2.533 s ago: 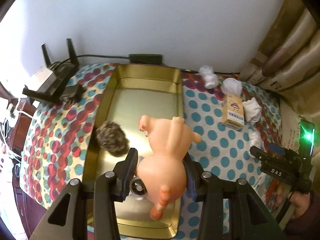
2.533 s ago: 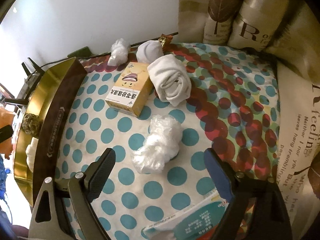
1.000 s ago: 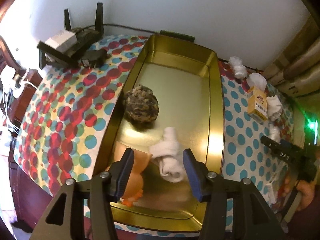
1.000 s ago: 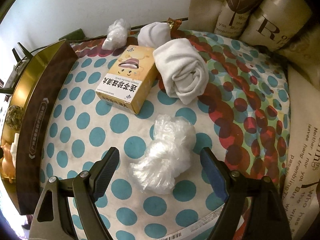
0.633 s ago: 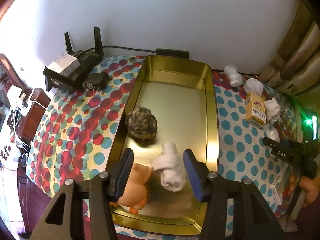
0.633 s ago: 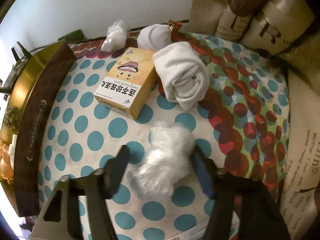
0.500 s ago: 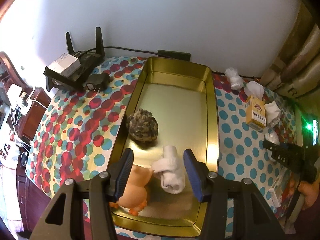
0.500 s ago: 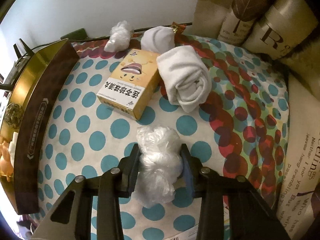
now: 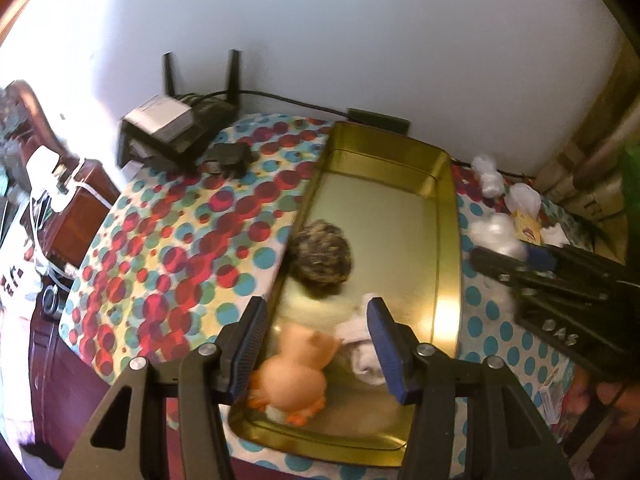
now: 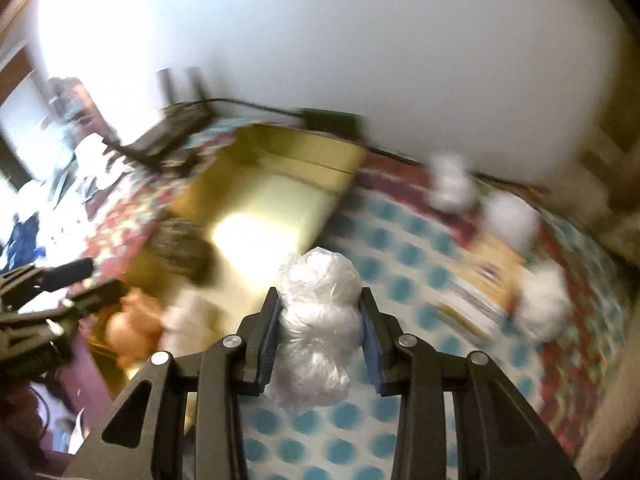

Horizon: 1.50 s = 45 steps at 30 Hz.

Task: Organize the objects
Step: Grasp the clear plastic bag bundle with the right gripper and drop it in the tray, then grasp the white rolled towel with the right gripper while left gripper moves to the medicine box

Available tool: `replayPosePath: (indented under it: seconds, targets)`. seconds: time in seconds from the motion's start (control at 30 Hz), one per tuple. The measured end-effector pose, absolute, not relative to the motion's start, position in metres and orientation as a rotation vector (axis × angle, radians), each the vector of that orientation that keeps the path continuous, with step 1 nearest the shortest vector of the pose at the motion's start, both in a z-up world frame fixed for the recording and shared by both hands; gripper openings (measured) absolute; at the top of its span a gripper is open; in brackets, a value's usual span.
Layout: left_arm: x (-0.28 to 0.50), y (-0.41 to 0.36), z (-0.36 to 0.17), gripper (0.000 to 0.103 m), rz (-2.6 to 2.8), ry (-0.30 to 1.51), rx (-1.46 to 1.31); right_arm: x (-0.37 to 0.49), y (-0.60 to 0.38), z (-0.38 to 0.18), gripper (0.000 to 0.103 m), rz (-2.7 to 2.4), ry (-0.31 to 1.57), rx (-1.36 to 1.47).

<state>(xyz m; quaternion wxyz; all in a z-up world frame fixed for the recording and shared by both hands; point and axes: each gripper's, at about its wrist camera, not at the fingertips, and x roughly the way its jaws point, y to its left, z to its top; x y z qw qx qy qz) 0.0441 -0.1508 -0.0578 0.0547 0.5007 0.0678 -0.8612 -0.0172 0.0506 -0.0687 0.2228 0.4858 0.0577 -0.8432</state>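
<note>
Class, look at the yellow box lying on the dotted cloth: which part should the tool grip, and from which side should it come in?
Grip the yellow box across its two long narrow sides, coming down from above. It lies flat on the dotted cloth with its broad face up, so only the side edges offer opposing faces. White bundles crowd its far end, so keep the fingers nearer this end.

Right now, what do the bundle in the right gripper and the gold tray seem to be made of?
The bundle in the right gripper looks like thin crumpled plastic film: white, translucent, with glossy wrinkles. The gold tray looks like sheet metal with a polished brass-coloured finish: its floor mirrors light and the rim is thin and folded. Both are judged by look alone.
</note>
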Motion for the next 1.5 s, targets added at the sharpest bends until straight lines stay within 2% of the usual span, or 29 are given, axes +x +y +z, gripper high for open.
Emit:
replayPosePath:
  seconds: [0.27,0.43,0.53,0.57,0.63,0.7,0.87,1.07,1.37,1.5]
  targets:
    - [0.064,-0.194,-0.059,0.053,-2.512,0.326,1.468,-0.036,-0.045,-0.092,0.034,-2.145,0.267,1.337]
    - [0.069,-0.208,-0.061,0.053,-2.478,0.357,1.457,-0.034,-0.060,-0.103,0.035,-2.109,0.296,1.365]
    - [0.066,-0.209,-0.062,0.053,-2.477,0.357,1.462,-0.037,-0.069,-0.111,0.039,-2.104,0.285,1.378]
    - [0.065,-0.208,-0.062,0.053,-2.480,0.354,1.464,-0.038,-0.071,-0.113,0.042,-2.112,0.284,1.378]
    - [0.060,-0.205,-0.062,0.053,-2.492,0.340,1.471,-0.037,-0.069,-0.112,0.055,-2.108,0.264,1.375]
    - [0.055,-0.199,-0.061,0.053,-2.511,0.323,1.475,-0.034,-0.064,-0.109,0.074,-2.145,0.248,1.346]
    - [0.036,-0.173,-0.056,0.053,-2.592,0.258,1.493,-0.025,-0.033,-0.091,0.074,-2.232,0.176,1.290]
    - [0.014,-0.124,-0.051,0.053,-2.714,0.167,1.535,-0.007,0.048,-0.078,0.074,-2.413,0.095,1.309]
    - [-0.004,-0.046,-0.049,0.053,-2.843,0.033,1.596,-0.016,0.185,-0.090,0.074,-2.686,-0.135,1.455]
    - [-0.007,-0.017,-0.049,0.053,-2.865,-0.047,1.615,-0.037,0.212,-0.099,0.074,-2.716,-0.157,1.479]
